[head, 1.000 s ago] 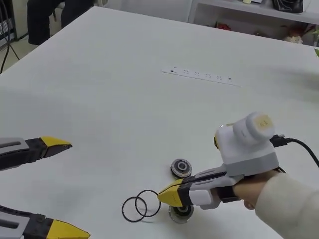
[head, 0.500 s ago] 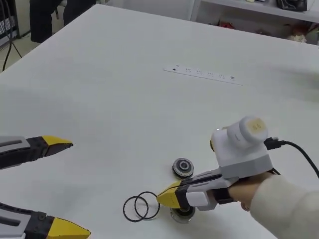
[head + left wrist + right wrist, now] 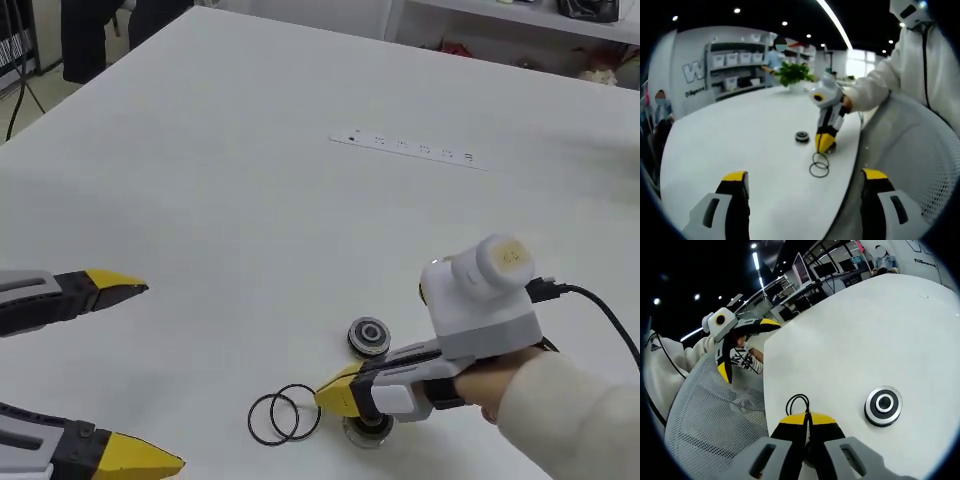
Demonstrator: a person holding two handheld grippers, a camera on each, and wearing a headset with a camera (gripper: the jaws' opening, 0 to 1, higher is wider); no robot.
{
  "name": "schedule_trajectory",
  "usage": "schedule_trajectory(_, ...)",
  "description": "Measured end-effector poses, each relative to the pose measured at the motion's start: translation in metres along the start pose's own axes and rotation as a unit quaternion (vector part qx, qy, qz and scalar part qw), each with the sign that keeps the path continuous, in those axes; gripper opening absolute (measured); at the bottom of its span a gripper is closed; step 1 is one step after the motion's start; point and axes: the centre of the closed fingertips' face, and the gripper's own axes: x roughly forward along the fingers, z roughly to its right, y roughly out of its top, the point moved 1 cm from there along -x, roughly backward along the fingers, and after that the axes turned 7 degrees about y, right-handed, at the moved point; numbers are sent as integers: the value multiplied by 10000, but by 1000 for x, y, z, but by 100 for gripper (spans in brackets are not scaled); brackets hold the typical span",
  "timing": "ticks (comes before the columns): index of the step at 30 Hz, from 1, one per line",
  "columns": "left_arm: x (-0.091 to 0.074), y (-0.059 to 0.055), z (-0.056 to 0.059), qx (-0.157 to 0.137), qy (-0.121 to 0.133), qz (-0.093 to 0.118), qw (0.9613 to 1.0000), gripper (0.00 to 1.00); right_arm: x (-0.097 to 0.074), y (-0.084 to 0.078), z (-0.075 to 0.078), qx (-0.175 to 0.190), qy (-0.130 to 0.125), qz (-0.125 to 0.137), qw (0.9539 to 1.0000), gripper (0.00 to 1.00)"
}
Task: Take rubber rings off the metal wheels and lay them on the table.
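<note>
Counting two rubber rings (image 3: 285, 415): thin, black, round, lying flat on the white table (image 3: 250, 180), one lapped over the other, near the front edge. Counting two metal wheels (image 3: 368, 336) too: one standing free near the rings, round and shiny, with a dark band round its rim. Seeing little of the other wheel (image 3: 365, 428), mostly hidden under the right gripper (image 3: 335, 396) and just beside the rings; hard to tell if a band is on it. Yellow tips of the right gripper squeezed close together just over that wheel; cannot tell if anything is pinched between them. Well apart on the other side, the left gripper (image 3: 163, 377), jaws spread wide, holding nothing, back part cut off by the picture edge. Farther back, one long flat white power strip (image 3: 408, 148), marks too small to read.
</note>
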Motion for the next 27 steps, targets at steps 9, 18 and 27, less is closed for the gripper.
schedule_trajectory(9,0,2,2,-34,-16,39,10000,94,-3,2,4,-40,-85,45,9999,2)
schedule_trajectory(18,-2,4,2,5,0,14,10000,94,-11,7,6,-88,-181,148,9997,4)
schedule_trajectory(27,-3,7,0,57,14,22,10000,94,-22,15,1,-259,-228,233,9991,5)
